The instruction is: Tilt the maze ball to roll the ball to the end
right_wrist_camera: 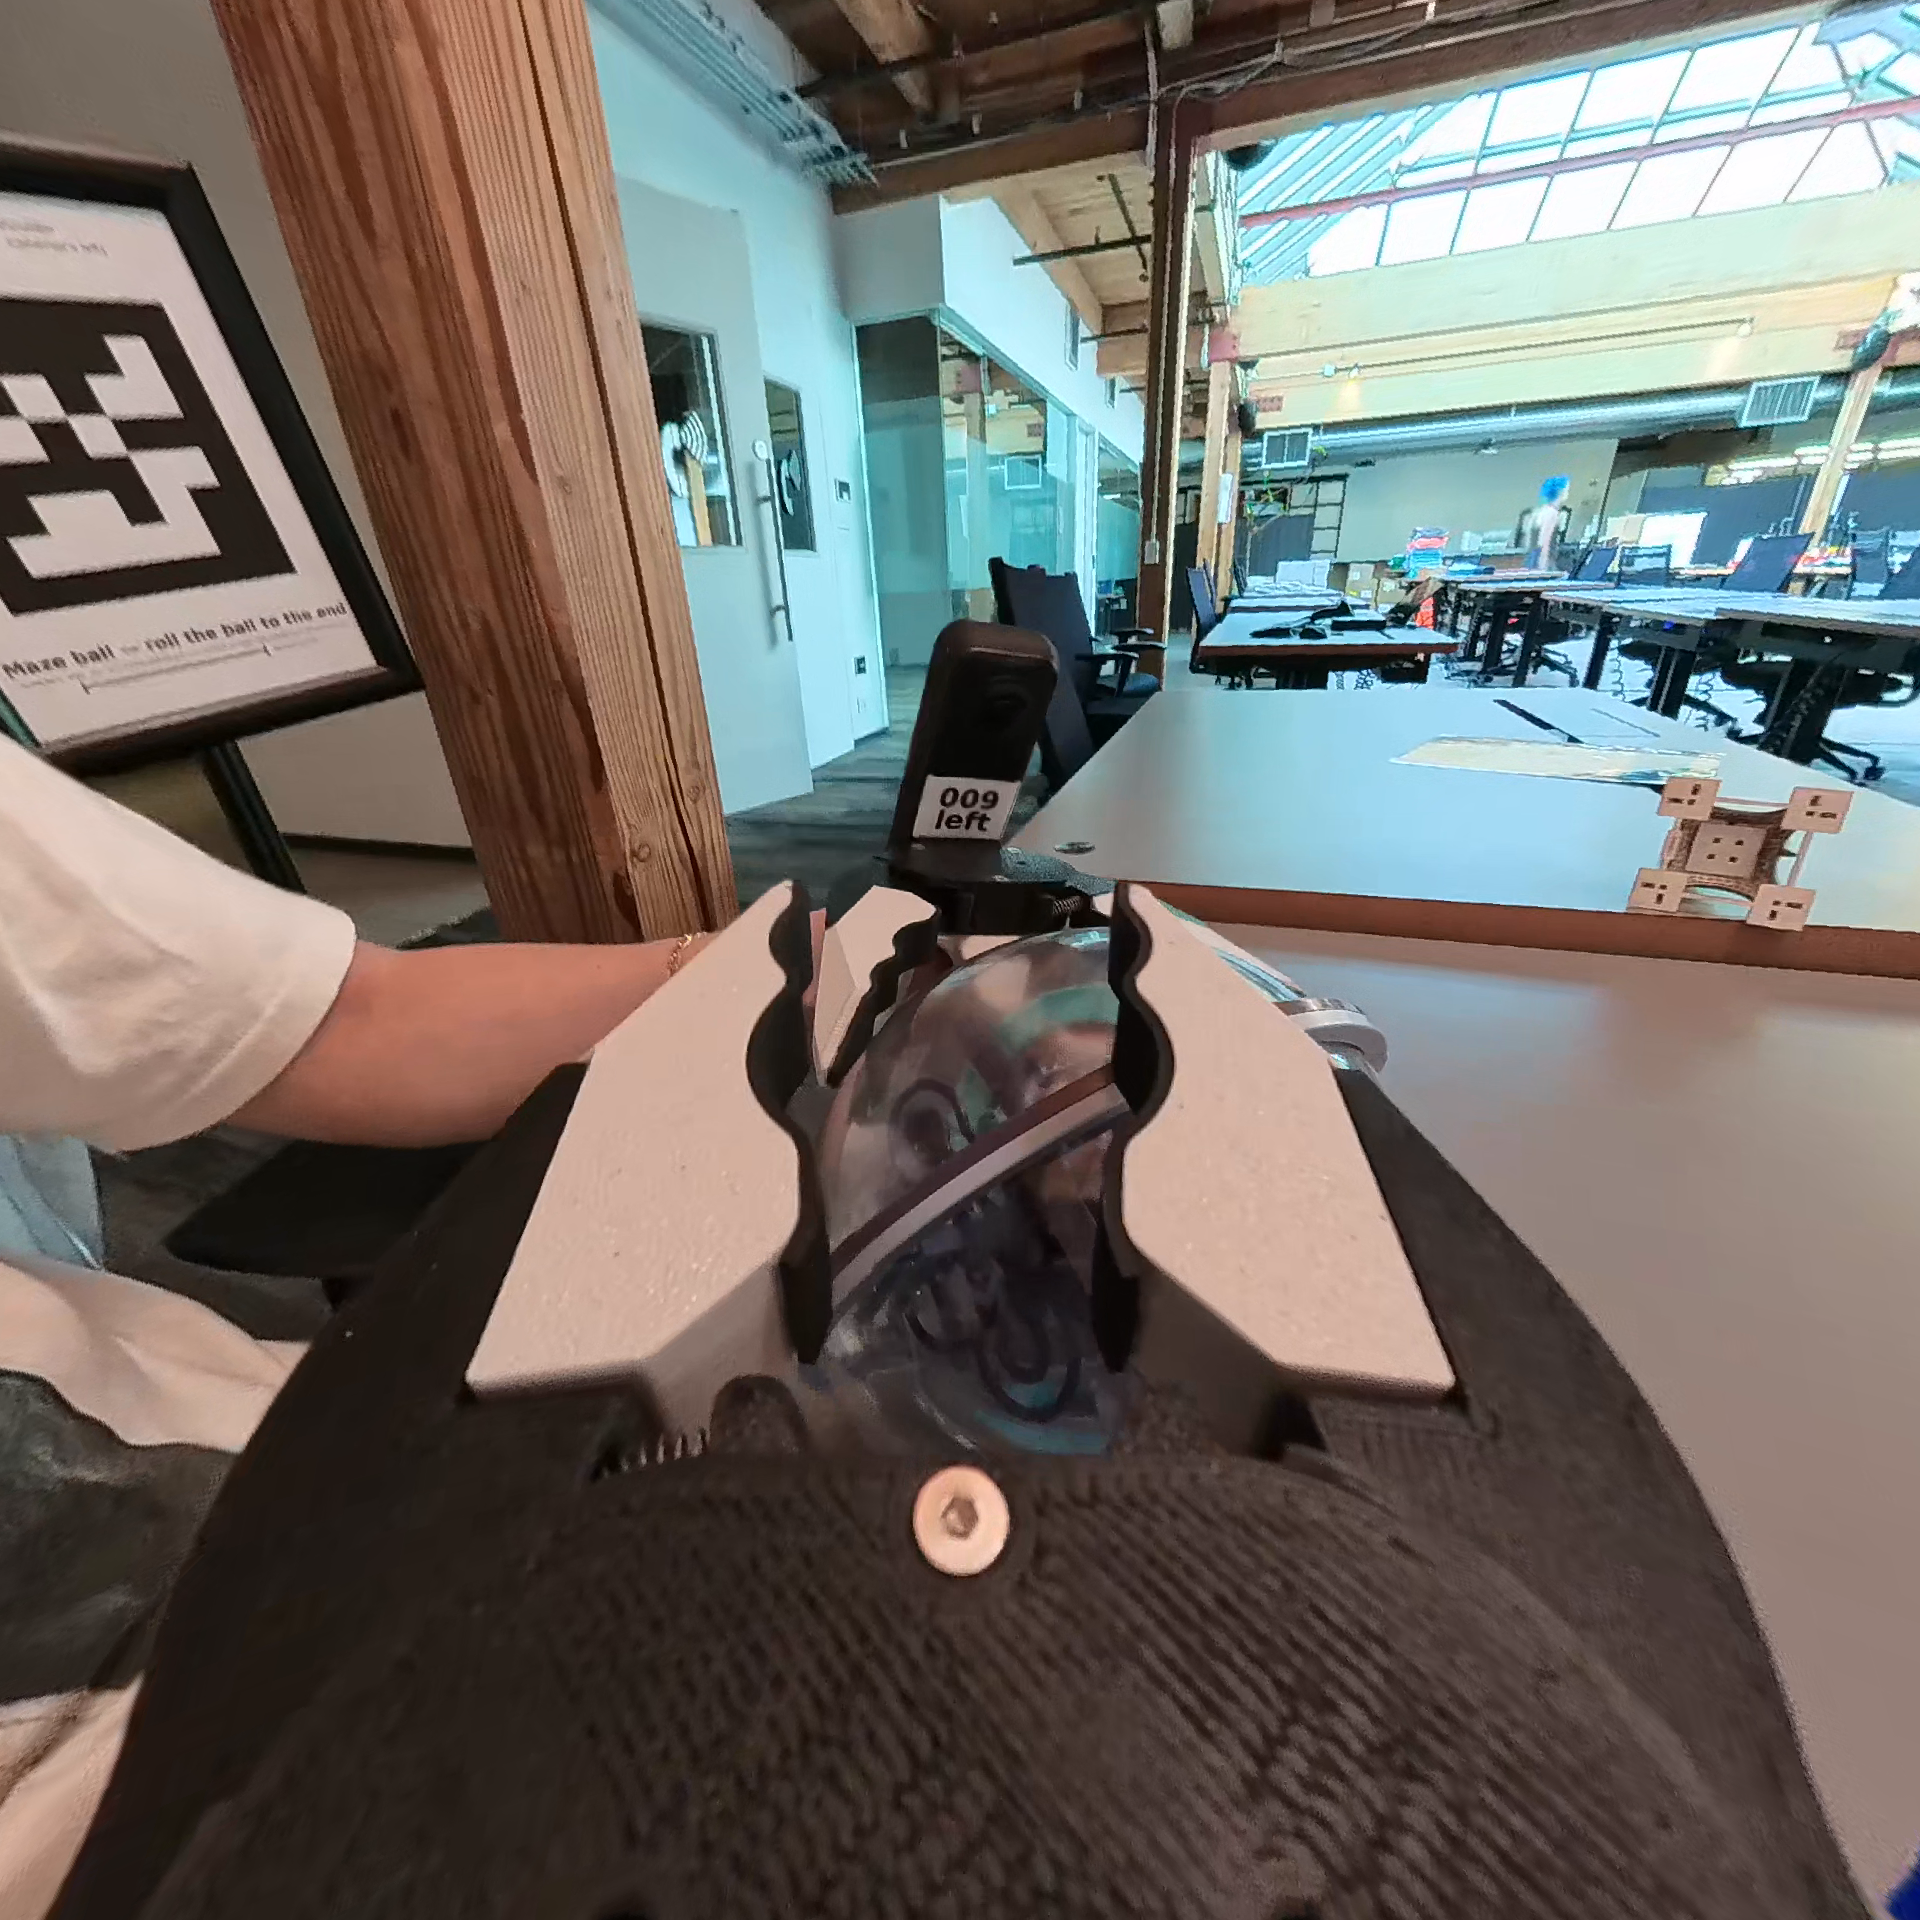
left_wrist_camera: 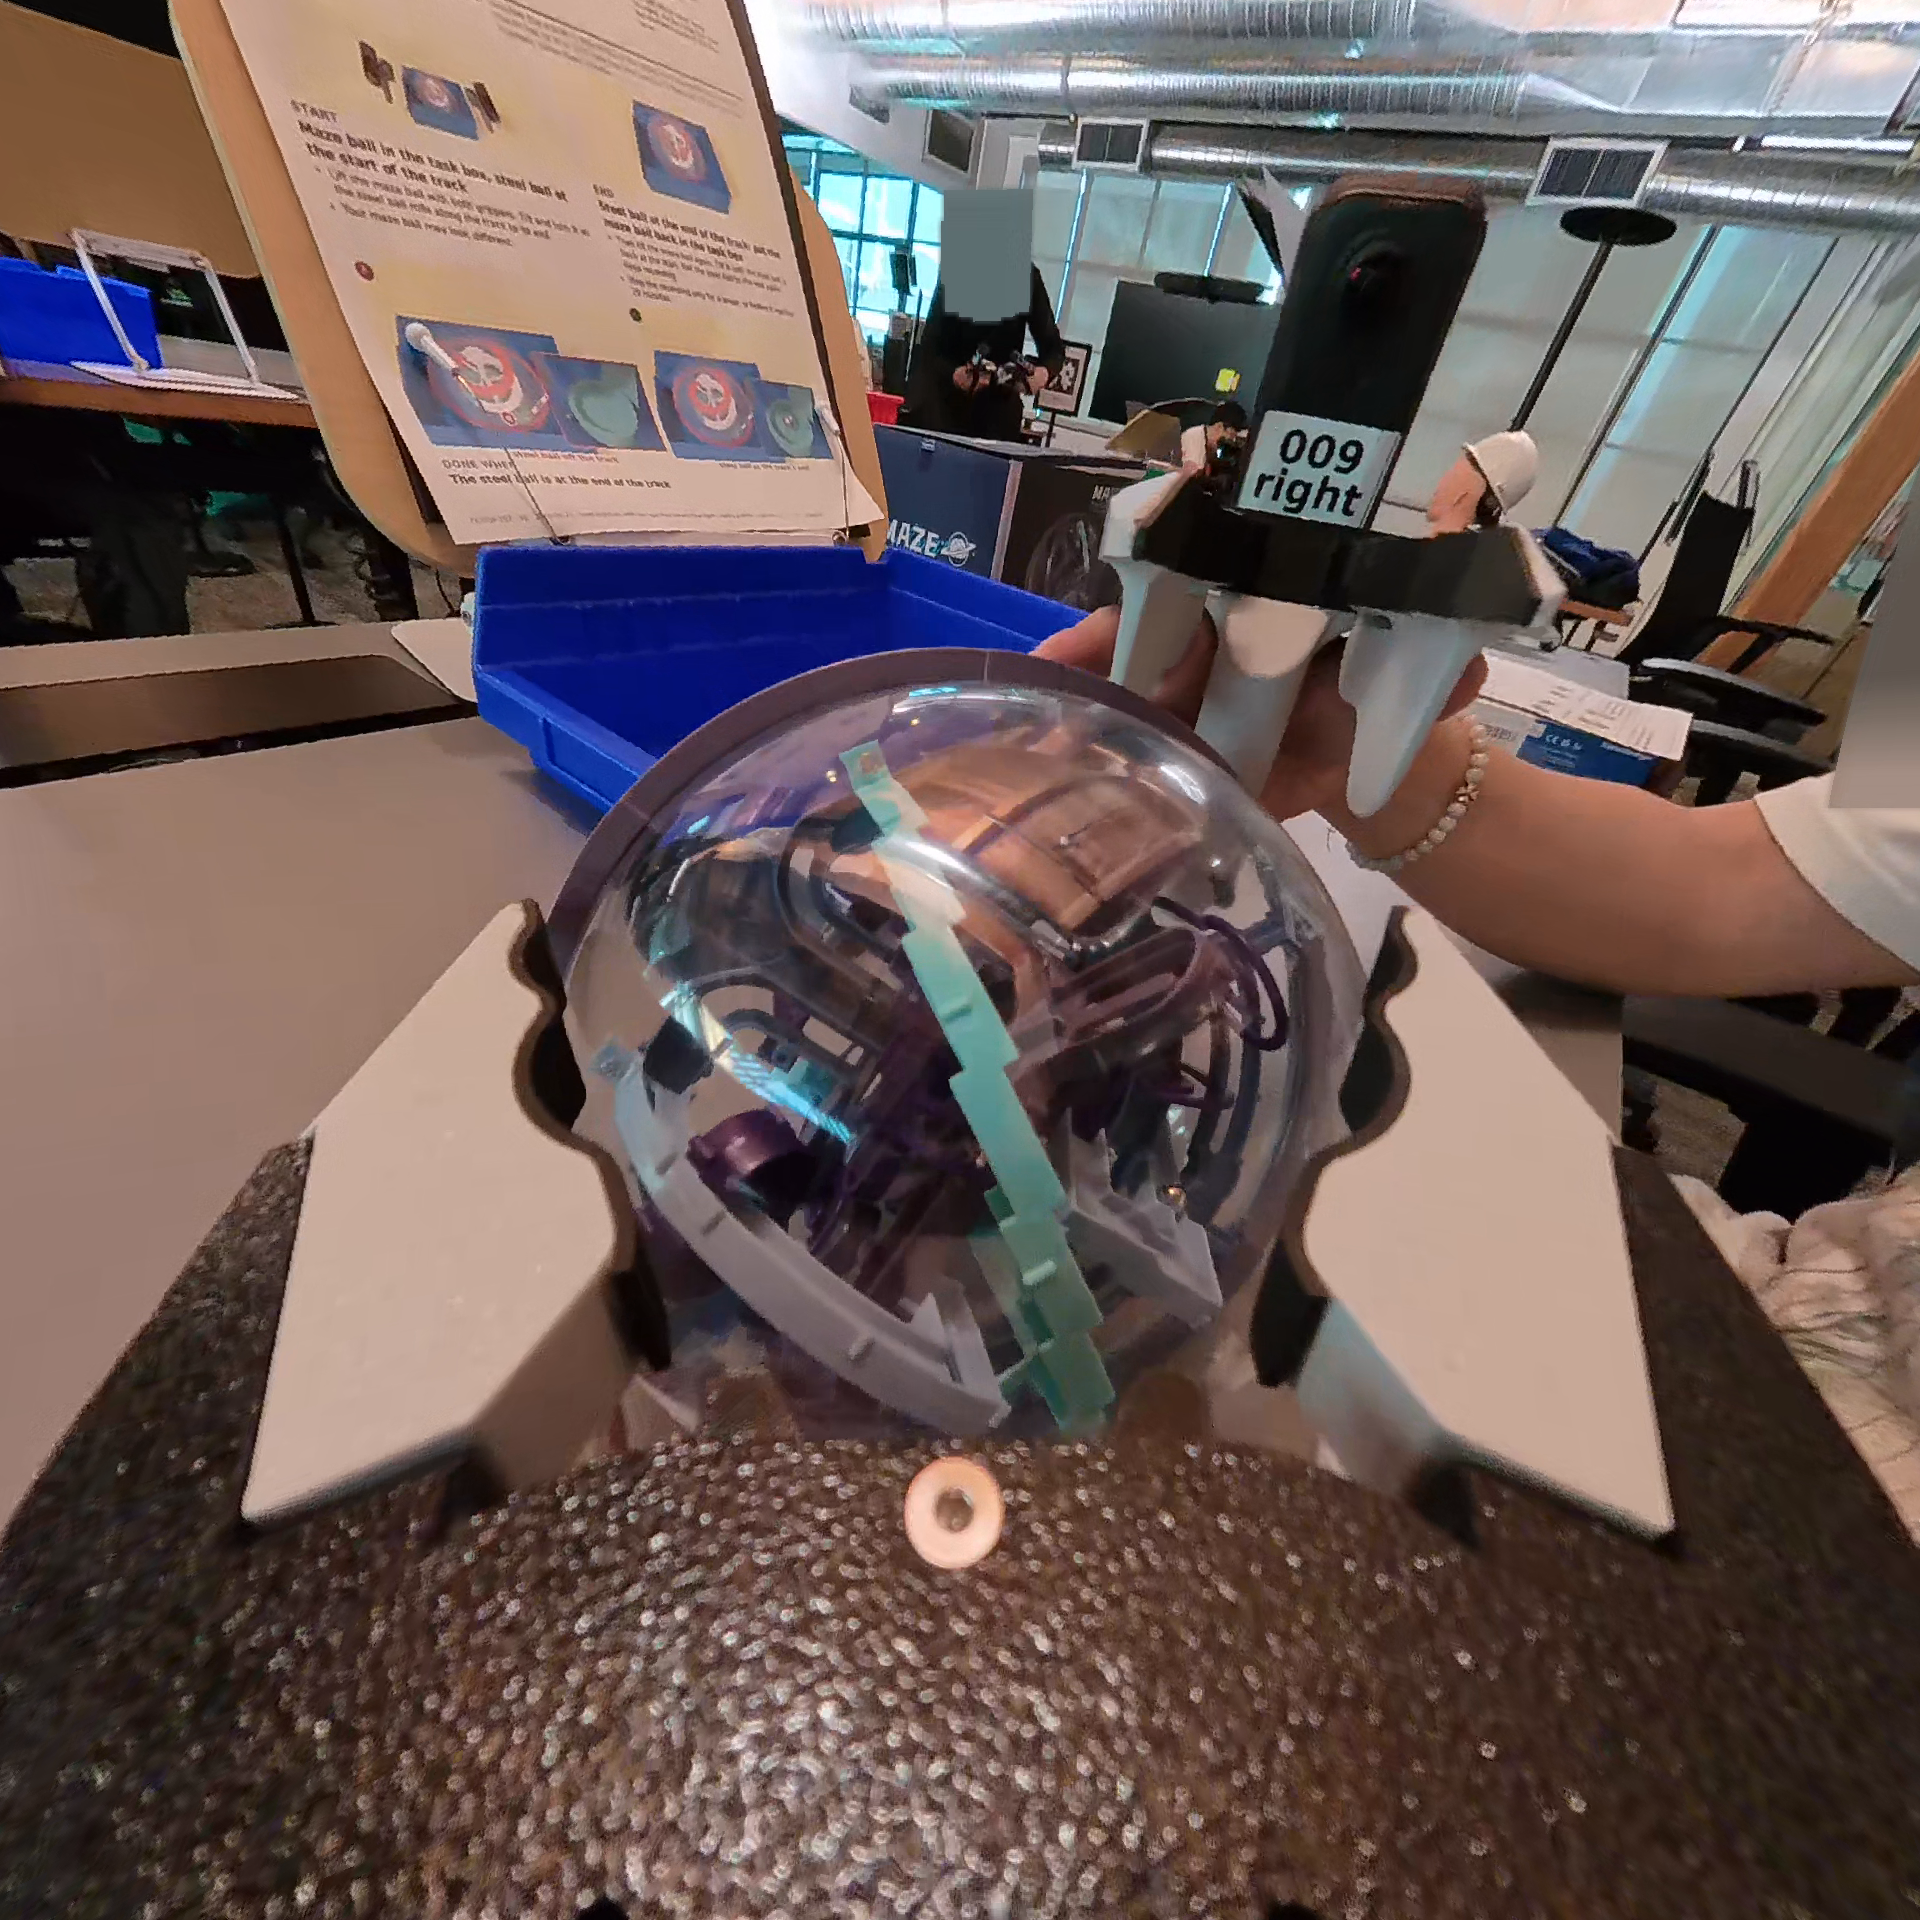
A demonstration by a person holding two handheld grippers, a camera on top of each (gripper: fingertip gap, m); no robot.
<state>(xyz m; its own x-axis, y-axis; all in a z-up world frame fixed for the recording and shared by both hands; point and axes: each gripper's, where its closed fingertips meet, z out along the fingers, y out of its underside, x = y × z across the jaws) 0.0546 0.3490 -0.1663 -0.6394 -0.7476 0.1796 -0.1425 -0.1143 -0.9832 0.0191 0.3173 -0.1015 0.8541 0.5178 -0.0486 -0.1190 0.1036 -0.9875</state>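
The maze ball (left_wrist_camera: 956,1039) is a clear sphere with a purple rim band and teal, purple and grey tracks inside. It is held off the grey table (left_wrist_camera: 260,883). My left gripper (left_wrist_camera: 961,920) is spread wide, with both pads pressed on the sphere's sides. My right gripper (left_wrist_camera: 1247,717), held by a hand, grips the ball's far upper right. In the right wrist view my right gripper (right_wrist_camera: 961,914) is closed narrowly on the maze ball (right_wrist_camera: 966,1195), with the left gripper (right_wrist_camera: 966,935) opposite. A small shiny ball seems to sit low right inside (left_wrist_camera: 1174,1195).
An open blue bin (left_wrist_camera: 727,623) stands just behind the ball, with a cardboard flap bearing an instruction sheet (left_wrist_camera: 540,260) above it. A printed box (left_wrist_camera: 997,509) is behind the bin. A wooden post (right_wrist_camera: 499,468) and a framed sign (right_wrist_camera: 156,468) stand to the left. A socket block (right_wrist_camera: 1735,852) lies on the far table.
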